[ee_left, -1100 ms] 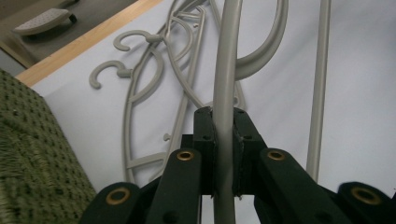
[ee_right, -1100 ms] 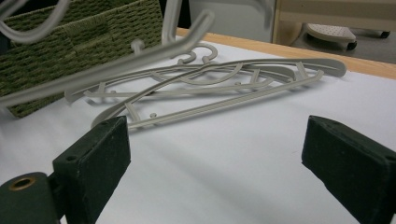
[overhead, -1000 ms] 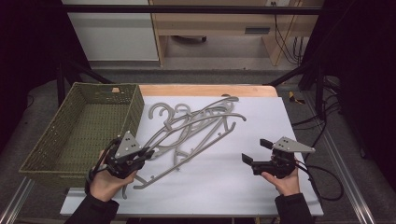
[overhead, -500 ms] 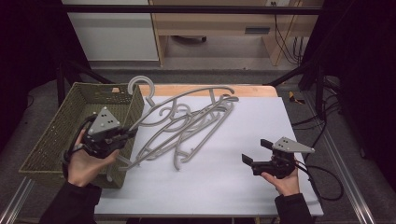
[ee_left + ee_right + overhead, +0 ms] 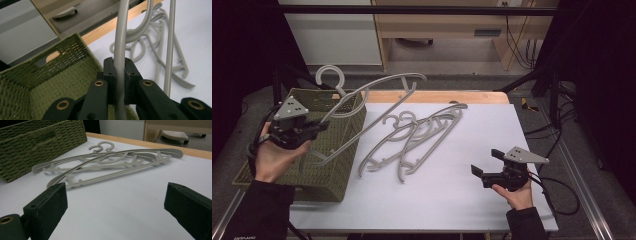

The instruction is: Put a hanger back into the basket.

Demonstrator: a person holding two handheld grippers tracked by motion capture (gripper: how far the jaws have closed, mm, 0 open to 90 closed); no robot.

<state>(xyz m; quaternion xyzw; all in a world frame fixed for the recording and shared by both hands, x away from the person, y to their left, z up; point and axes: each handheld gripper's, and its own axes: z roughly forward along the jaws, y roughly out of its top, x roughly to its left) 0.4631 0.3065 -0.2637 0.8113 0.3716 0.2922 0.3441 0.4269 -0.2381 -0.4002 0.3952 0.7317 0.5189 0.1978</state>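
A grey plastic hanger (image 5: 372,92) hangs in the air, slanting over the green woven basket (image 5: 334,177) with its hook up at the basket's far rim. My left gripper (image 5: 314,127) is shut on the hanger's lower bar; in the left gripper view the bar (image 5: 120,62) runs straight up between the pads of that gripper (image 5: 120,75). Two more grey hangers (image 5: 414,140) lie overlapped on the white table; the right gripper view has these hangers (image 5: 107,162) ahead. Near the table's front right my right gripper (image 5: 484,162) stands open and empty, seen close up as the right gripper (image 5: 116,200).
The basket (image 5: 37,143) occupies the table's left side, its long wall facing the hangers. A wooden strip (image 5: 437,96) edges the white table (image 5: 437,200) at the back. Cables (image 5: 557,185) trail off the right side. A wooden bench and a white cabinet stand behind.
My left gripper has lifted one hanger out of the pile and carried it left and up, over the basket. The other hangers stay on the table. The right gripper has not moved.
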